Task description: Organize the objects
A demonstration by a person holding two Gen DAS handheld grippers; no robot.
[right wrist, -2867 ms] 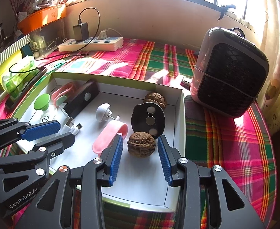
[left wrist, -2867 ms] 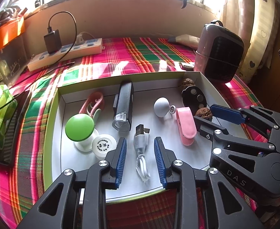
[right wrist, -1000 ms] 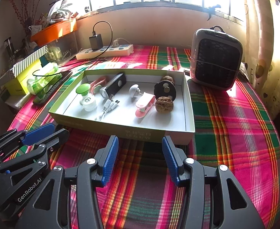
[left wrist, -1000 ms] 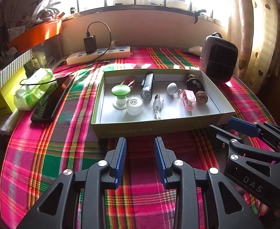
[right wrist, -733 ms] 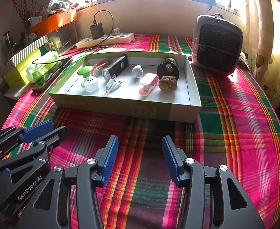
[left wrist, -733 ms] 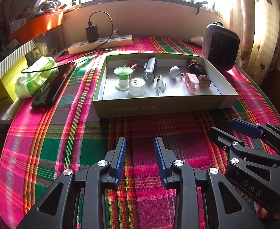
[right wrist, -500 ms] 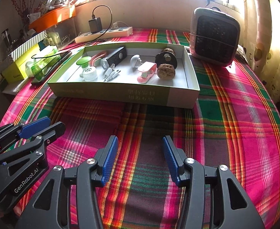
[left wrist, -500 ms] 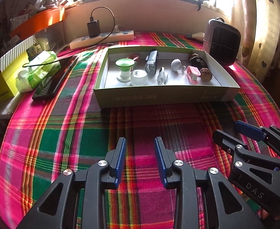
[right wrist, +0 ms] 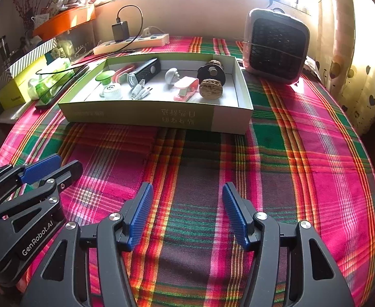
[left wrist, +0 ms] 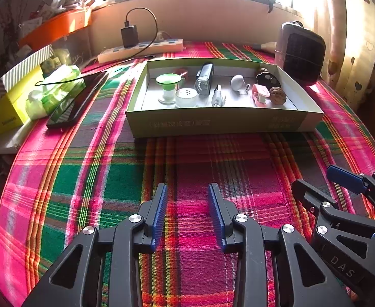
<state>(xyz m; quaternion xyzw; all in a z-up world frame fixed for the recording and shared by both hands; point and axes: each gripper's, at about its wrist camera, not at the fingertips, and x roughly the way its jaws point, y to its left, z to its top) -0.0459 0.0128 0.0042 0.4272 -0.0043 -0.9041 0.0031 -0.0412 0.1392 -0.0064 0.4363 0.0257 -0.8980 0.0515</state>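
A shallow green box [left wrist: 223, 122] [right wrist: 141, 115] stands mid-table on the plaid cloth. Inside lie a walnut [left wrist: 277, 95] [right wrist: 211, 88], a pink clip [left wrist: 260, 94] [right wrist: 186, 87], a black light [left wrist: 204, 79], a white cable [left wrist: 218, 97], a green-topped stand [left wrist: 167, 85] and a white round cap [left wrist: 186, 97]. My left gripper [left wrist: 187, 212] hangs over bare cloth well short of the box, its jaws opening with nothing between them. My right gripper [right wrist: 186, 209] hovers beside it, jaws opening wide, also empty. Each gripper shows at the edge of the other's view.
A grey fan heater [left wrist: 301, 53] [right wrist: 275, 46] stands behind the box on the right. A power strip [left wrist: 140, 50] with a charger lies along the back wall. A black phone [left wrist: 72, 105], a green packet [left wrist: 54, 89] and a yellow box [left wrist: 6, 107] crowd the left edge.
Both grippers have pulled back from the box and sunk toward the cloth, so the box sits farther off. The right gripper's jaws have spread visibly; the left's have widened slightly.
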